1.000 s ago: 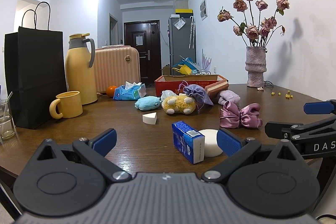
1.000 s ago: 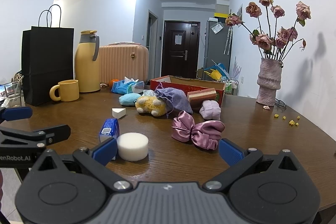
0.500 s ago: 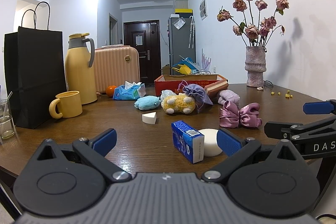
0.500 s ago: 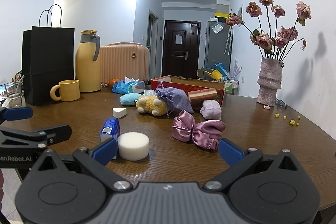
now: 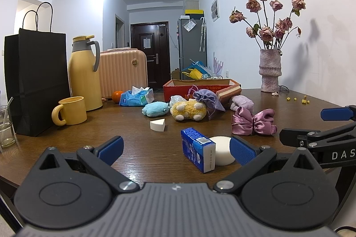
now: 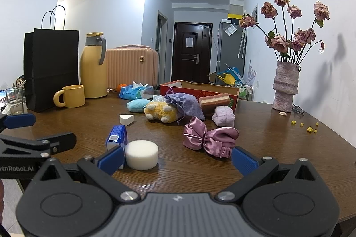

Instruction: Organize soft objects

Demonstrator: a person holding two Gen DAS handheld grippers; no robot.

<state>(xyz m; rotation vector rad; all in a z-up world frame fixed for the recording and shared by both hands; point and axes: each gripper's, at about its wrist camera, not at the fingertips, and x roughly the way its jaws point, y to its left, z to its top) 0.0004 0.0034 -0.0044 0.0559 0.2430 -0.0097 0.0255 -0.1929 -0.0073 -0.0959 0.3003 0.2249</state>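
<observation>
Nearly unchanged from a moment ago, both left tongs (image 5: 175, 147) and right tongs (image 6: 176, 157) hover open over the brown wooden tabletop (image 5: 138, 125), soft items untouched.

black bag (image 5: 35, 79), yellow flask (image 5: 83, 72), mug (image 5: 71, 110), vase (image 5: 270, 70)

Both grippers look alike: a ribbed grey housing at the base, two black round covers, black linkage arms with triangular cut-outs and silver screws, and blue ribbed pads on the fingers. The left gripper (image 5: 175, 149) carries white lettering reading "enRobot.AI" on its side, seen from the right wrist; the right gripper (image 6: 176, 158) shows white letters "DAS" on its side.
</observation>
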